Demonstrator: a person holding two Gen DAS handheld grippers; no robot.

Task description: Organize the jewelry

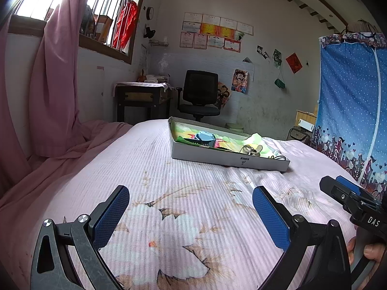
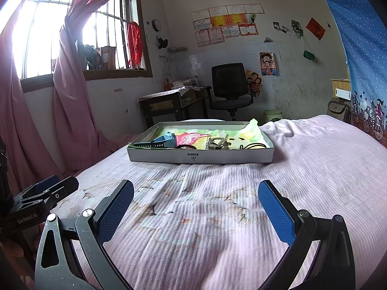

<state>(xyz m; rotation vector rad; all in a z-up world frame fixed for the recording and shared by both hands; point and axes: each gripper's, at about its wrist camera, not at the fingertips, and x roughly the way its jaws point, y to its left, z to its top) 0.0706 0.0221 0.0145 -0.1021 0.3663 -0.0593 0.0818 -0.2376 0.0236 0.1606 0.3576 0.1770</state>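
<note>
A shallow white box (image 2: 200,155) lined with green and yellow paper lies on the bed ahead of both grippers; it also shows in the left wrist view (image 1: 217,158). Inside lie a blue watch (image 2: 162,140), a silvery metal piece (image 2: 217,142), a dark red band (image 2: 185,147) and a black loop (image 2: 254,146). The watch (image 1: 204,139) and the silvery piece (image 1: 249,150) also show in the left wrist view. My left gripper (image 1: 191,213) is open and empty above the bedspread. My right gripper (image 2: 196,207) is open and empty too, short of the box.
The bed carries a pink ribbed bedspread (image 2: 314,169) with a flower print. Pink curtains (image 1: 48,84) hang at the left. A desk (image 2: 167,104) and a black office chair (image 2: 229,84) stand behind the bed. A blue fabric wardrobe (image 1: 350,111) stands at the right.
</note>
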